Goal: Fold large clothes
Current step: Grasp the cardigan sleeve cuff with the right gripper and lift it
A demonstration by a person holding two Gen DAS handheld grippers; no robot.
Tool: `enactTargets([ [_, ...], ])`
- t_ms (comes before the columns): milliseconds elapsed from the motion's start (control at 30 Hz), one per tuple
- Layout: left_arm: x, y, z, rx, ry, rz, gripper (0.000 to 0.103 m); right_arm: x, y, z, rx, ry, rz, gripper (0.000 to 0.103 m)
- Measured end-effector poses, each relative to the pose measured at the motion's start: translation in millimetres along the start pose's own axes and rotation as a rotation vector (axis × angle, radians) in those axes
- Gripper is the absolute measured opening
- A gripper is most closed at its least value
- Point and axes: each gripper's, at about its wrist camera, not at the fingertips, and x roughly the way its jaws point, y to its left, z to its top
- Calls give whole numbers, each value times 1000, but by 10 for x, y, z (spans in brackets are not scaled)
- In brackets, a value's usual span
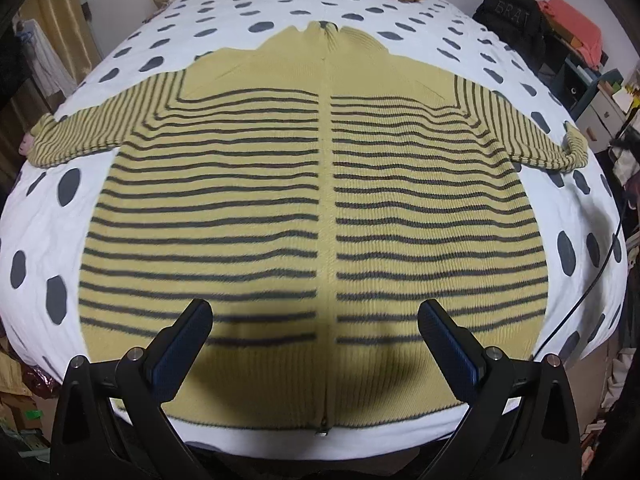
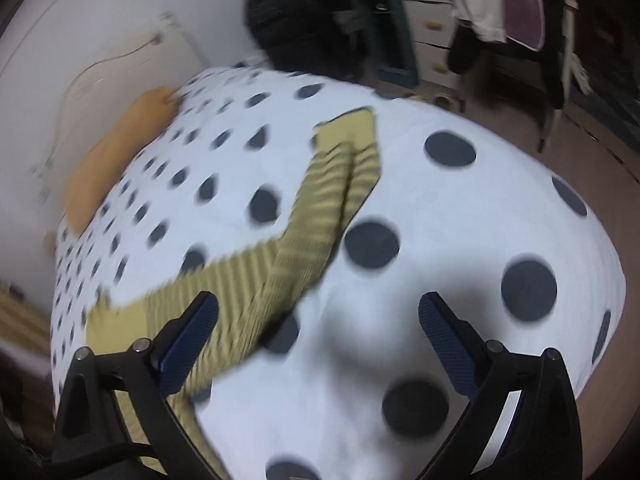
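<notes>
Grippers hang spread wide, grasping nothing: left gripper above the hem of the yellow dark-striped knitted zip cardigan, right gripper beside its sleeve. Cardigan lies flat on the white grey-spotted bedcover, margins bare.

The sweater is a ribbed knit, matt yellow with dark stripes, soft and slightly fuzzy. Under it the bedcover is smooth, faintly creased white cloth printed with grey spots. The left gripper is matt black plastic with textured blue pads and small shiny metal pins.
</notes>
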Motion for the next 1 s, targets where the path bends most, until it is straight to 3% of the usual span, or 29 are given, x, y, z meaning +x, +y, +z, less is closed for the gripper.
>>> enactTargets([
  [100,234,-116,138,22,25,0,103,453,210,502,-15,35,-143,86],
  [233,543,-209,261,55,68,16,103,1066,572,947,-78,91,-197,84],
  [333,764,-214,312,62,101,37,103,1371,682,1081,-102,83,-229,84],
  [433,923,-223,352,67,119,30,103,1662,645,1157,-126,111,-320,82],
  [533,981,-241,397,73,109,28,103,1808,464,1158,-114,120,-369,57],
  [567,991,-243,412,74,104,26,103,1786,384,1155,-90,103,-371,39],
  [633,1004,-248,432,72,102,21,103,1709,193,1165,-21,86,-309,32],
  [700,1001,-244,449,71,98,7,103,1597,19,1175,21,81,-233,16],
  [867,936,-116,619,50,82,-65,103,986,-36,1032,19,-36,67,11],
  [1000,791,6,957,9,7,-115,103,384,377,639,-85,-95,341,11],
])
